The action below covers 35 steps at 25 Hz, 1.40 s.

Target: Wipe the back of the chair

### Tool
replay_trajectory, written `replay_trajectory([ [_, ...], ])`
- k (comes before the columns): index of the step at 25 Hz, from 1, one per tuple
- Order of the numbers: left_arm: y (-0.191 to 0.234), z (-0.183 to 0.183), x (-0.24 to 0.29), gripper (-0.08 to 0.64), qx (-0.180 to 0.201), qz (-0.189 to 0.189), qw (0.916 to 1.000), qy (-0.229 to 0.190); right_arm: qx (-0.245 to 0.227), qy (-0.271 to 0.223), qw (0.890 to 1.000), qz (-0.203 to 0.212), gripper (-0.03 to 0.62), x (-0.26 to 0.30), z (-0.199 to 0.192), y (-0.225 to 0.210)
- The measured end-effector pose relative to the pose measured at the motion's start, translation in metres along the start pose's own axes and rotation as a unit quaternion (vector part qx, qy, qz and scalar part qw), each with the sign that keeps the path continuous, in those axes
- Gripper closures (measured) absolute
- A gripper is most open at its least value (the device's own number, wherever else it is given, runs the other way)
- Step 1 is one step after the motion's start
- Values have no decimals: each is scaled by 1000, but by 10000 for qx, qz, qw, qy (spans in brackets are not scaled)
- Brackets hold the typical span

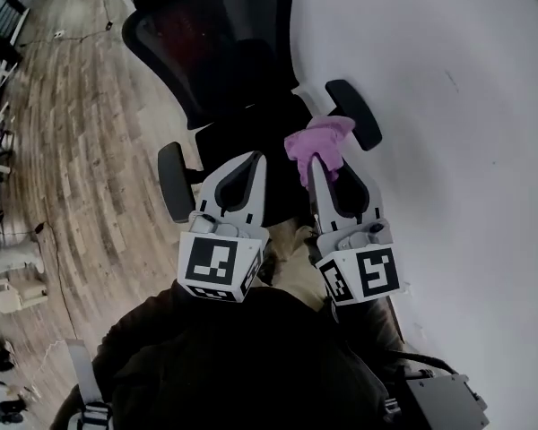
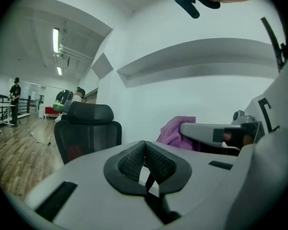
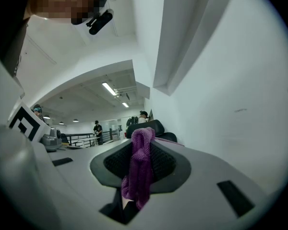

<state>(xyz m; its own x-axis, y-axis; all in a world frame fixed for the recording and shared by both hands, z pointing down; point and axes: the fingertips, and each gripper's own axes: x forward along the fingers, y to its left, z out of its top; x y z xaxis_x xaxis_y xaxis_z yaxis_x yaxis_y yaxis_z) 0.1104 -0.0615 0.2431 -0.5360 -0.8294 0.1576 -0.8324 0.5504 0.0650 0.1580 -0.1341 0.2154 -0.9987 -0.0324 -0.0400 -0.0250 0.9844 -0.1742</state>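
A black mesh office chair [image 1: 217,47] stands in front of me, its back facing me and close to a white wall. In the left gripper view the chair [image 2: 88,133] shows at left with its headrest. My right gripper [image 1: 316,161] is shut on a purple cloth [image 1: 318,141], held over the chair's seat near the right armrest [image 1: 354,113]. The cloth [image 3: 140,169] hangs between the pads in the right gripper view. My left gripper [image 1: 253,161] is shut and holds nothing, level with the right one, above the seat. The cloth [image 2: 175,131] also shows to its right.
The white wall [image 1: 457,106] runs along the right. Wooden floor [image 1: 72,141] spreads to the left, with furniture at its far left edge. The chair's left armrest [image 1: 174,181] sits beside my left gripper. People stand far off in the hall [image 2: 14,99].
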Motion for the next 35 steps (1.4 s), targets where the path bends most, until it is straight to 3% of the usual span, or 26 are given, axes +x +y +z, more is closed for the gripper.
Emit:
replay_trajectory([
  [6, 47, 9, 55, 554, 41, 817, 9966, 34, 140, -6, 9956, 927, 503, 98, -2, -21],
  [14, 81, 73, 133, 554, -105, 1967, 9803, -158, 152, 165, 9759, 2172, 503, 203, 46, -56],
  [18, 103, 85, 115, 554, -176, 2307, 9727, -163, 72, 185, 9718, 2349, 503, 224, 59, -38],
  [22, 144, 75, 117, 554, -276, 2635, 9641, -198, -3, 241, 9689, 2462, 503, 257, 43, -32],
  [27, 188, 58, 131, 554, -369, 2532, 9663, -276, -120, 310, 9716, 2343, 503, 285, 15, -24],
  [35, 232, 65, 144, 554, -372, 2240, 9736, -244, -165, 530, 9726, 2259, 503, 321, 2, 3],
])
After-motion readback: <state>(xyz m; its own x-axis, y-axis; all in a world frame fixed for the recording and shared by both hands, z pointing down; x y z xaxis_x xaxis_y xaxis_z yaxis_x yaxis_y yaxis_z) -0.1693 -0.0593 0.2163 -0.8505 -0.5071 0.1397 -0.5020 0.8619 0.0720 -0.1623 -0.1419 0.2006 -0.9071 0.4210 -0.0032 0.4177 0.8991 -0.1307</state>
